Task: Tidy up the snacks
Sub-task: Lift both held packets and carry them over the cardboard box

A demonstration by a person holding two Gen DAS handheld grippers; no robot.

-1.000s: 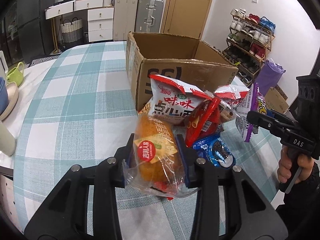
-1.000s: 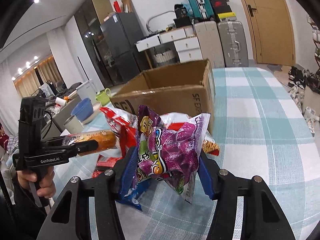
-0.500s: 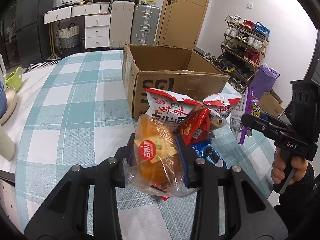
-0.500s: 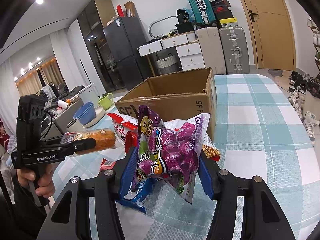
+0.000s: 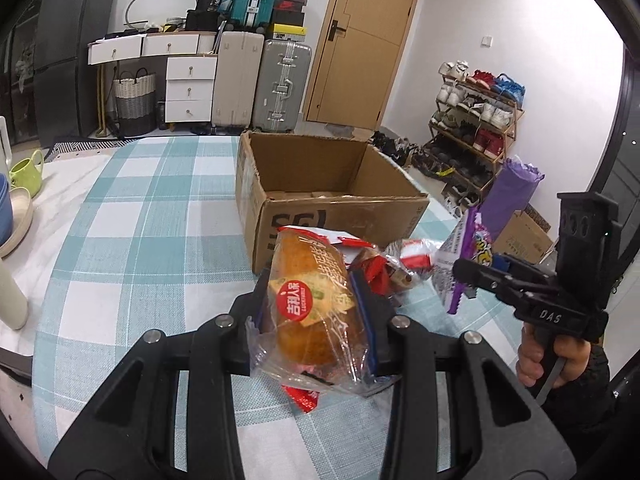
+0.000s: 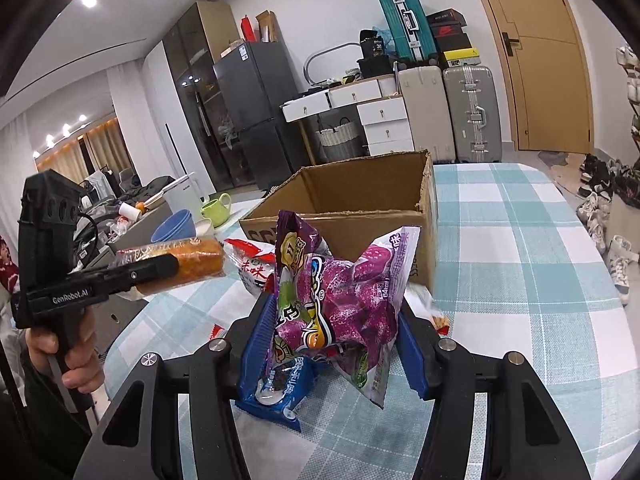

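Observation:
My left gripper [image 5: 312,304] is shut on a clear-wrapped orange bread bun [image 5: 310,300] with a red sticker, held above the table in front of the open cardboard box [image 5: 332,204]. The bun also shows in the right wrist view [image 6: 180,264]. My right gripper [image 6: 332,316] is shut on a purple snack bag [image 6: 340,296], held up near the box [image 6: 360,208]; the bag shows at the right of the left wrist view [image 5: 460,264]. A pile of red-and-white snack bags [image 5: 384,256] and a blue cookie pack [image 6: 280,388] lies on the table below, partly hidden.
The checked tablecloth [image 5: 140,220] covers a round table. A green mug [image 5: 26,170], bowls [image 6: 176,228] and a white kettle [image 6: 184,196] stand at the table's left side. Suitcases, drawers and a shoe rack [image 5: 476,120] lie beyond.
Both grippers have risen with their snacks and now sit higher relative to the box, so its inside shows more. The pile on the table has dropped lower in view.

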